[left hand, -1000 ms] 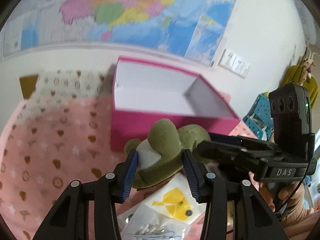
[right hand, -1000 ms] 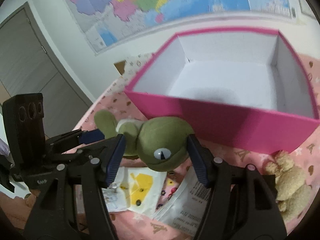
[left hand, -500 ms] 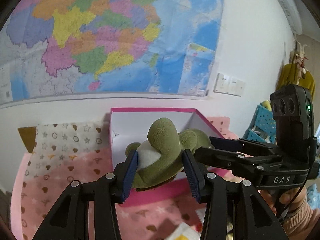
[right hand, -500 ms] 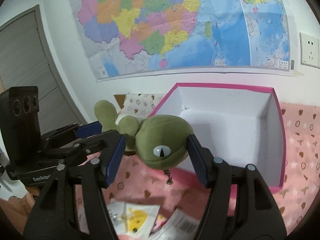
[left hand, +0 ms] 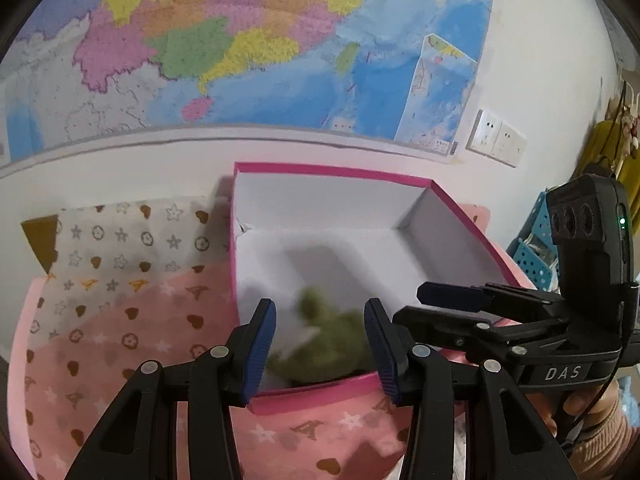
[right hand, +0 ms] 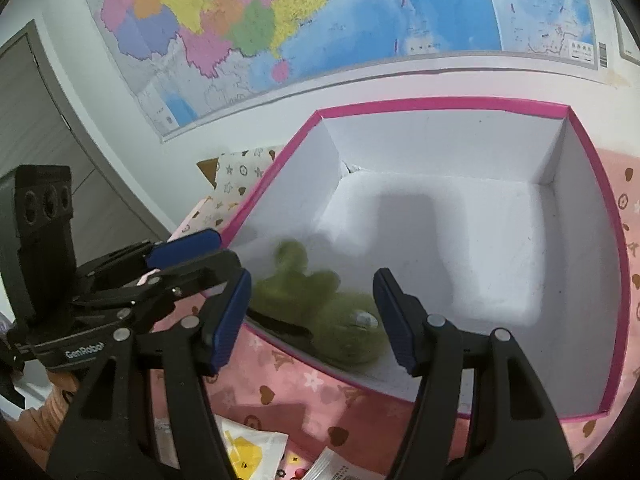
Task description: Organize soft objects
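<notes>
Green plush toy (right hand: 340,312) blurred, lower left inside pink box (right hand: 440,104); left gripper (left hand: 320,344) and right gripper (right hand: 312,316) both open, empty.

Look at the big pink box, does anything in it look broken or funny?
Yes. The pink box has a small tear in its white lining at the back left inner corner. The green plush frog looks smeared with blur inside, near the front wall, with neither gripper touching it. Nothing has spilled.

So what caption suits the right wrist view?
Green plush frog lying blurred inside the pink box, both tools open above it.
</notes>
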Tool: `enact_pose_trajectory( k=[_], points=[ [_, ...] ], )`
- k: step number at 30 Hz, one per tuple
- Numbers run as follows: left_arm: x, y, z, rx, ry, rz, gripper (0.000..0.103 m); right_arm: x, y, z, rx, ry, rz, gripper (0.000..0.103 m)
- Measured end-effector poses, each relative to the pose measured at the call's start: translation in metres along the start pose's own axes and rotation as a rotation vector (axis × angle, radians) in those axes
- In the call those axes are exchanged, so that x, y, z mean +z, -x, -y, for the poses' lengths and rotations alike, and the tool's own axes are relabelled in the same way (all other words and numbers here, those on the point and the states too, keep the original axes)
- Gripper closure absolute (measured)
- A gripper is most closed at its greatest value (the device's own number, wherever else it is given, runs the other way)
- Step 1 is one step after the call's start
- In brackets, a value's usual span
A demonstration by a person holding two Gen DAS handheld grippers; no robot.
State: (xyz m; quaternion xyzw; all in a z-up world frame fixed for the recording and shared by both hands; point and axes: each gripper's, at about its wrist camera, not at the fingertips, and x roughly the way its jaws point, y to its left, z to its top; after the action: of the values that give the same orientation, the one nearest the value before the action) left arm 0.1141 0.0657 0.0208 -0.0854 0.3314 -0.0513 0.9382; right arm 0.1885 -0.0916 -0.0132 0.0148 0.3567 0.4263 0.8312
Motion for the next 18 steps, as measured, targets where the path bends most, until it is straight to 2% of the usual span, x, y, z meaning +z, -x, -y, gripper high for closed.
enact_pose_trajectory(
  k=[5,10,13,18],
  points=[
    [-0.008,0.030,-0.004,0.028,-0.003,0.064,0.054,-0.008,0.016,-0.011,0.013,0.043,0.022,0.037],
    [-0.032,0.069,-0.013,0.006,0.013,0.102,0.047,-0.030,0.047,-0.038,0.105,0.158,0.030,0.037],
    [-0.051,0.081,-0.019,-0.003,0.045,0.091,0.047,-0.048,0.050,-0.058,0.157,0.235,-0.013,0.037],
    [-0.091,0.092,-0.026,0.011,0.106,0.039,0.047,-0.086,0.029,-0.088,0.238,0.345,-0.148,0.037]
  ],
)
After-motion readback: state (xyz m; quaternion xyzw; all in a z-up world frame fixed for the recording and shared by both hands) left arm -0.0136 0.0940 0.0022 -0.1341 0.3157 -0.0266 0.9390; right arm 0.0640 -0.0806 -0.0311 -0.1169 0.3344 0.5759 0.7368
